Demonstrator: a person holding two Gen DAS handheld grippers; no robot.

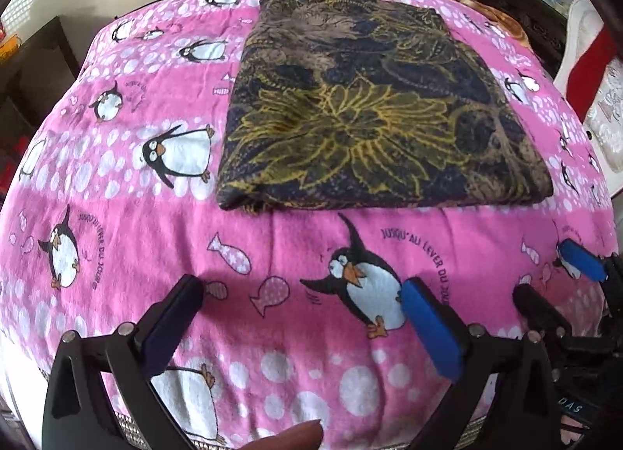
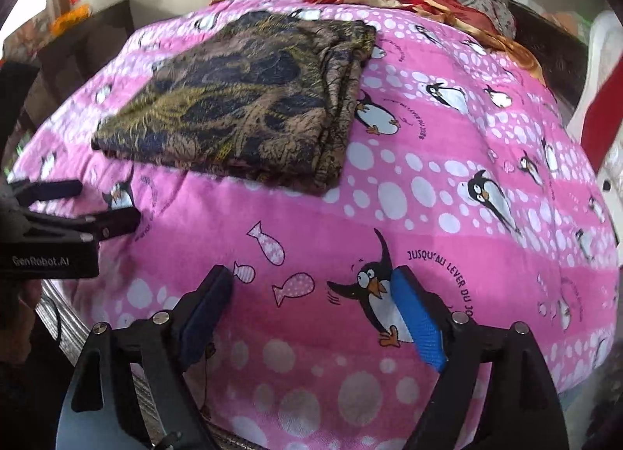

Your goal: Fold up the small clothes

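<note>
Left wrist view first: your left gripper (image 1: 301, 298) hangs released, jaws spread wide and holding nothing, above the pink fleece penguin-print blanket (image 1: 128, 216) covering the bed. The dark brown-and-navy garment with yellow floral print (image 1: 370, 111) lies folded into a rectangle well ahead of it, its near edge towards you. The right gripper (image 1: 553, 270) shows at the right margin, also spread.

Right wrist view: your right gripper (image 2: 311, 294) is likewise released and empty, over bare blanket (image 2: 447, 196). The folded garment (image 2: 241, 103) sits up and to the left, stacked layers showing loose along its right edge, and the left gripper (image 2: 105, 204) hovers near its near left corner.

If you pinch only the top layer there, the stack will likely peel apart. Reach too deep and you may catch the blanket's pile too, dragging the whole bundle askew.
</note>
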